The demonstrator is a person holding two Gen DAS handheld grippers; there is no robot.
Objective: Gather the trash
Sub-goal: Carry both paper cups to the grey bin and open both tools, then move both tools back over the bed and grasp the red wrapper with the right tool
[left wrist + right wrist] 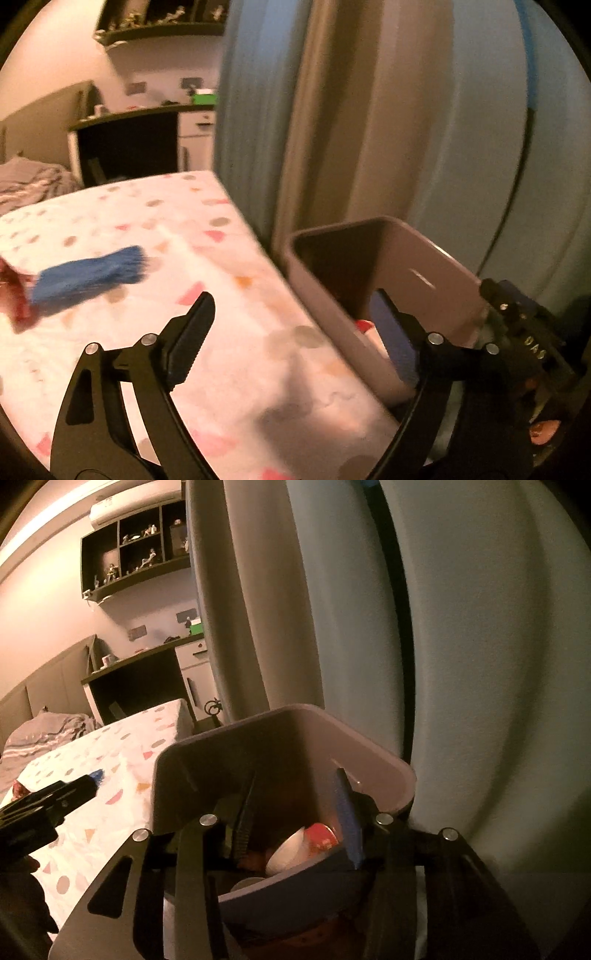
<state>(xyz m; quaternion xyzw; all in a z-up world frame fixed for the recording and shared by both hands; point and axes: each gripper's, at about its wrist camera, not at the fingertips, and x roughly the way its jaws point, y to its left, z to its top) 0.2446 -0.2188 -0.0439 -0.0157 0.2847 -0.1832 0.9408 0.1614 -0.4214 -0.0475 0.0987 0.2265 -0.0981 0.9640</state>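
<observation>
Some of the trash is already in my bin (pixel 369 771): a red-and-white cup (pixel 303 845) lies at the bottom. My right hand-held gripper (pixel 295 812) hangs over it, jaws half apart and empty. My left hand-held gripper (pixel 295 325) is wide open, empty, facing the bed (pixel 229 332), where a blue wrapper (pixel 88 275) and a red one (pixel 16 295) remain.

A bedroom: bed (pixel 92 760), rumpled pillow (pixel 48 731), figurine shelves (pixel 136 554).

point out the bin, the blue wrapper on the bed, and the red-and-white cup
bin (pixel 373 764): right wrist view, far inner wall.
blue wrapper (pixel 92 275): left wrist view, middle of its blurred blue face.
red-and-white cup (pixel 295 849): right wrist view, white side, inside the bin.
</observation>
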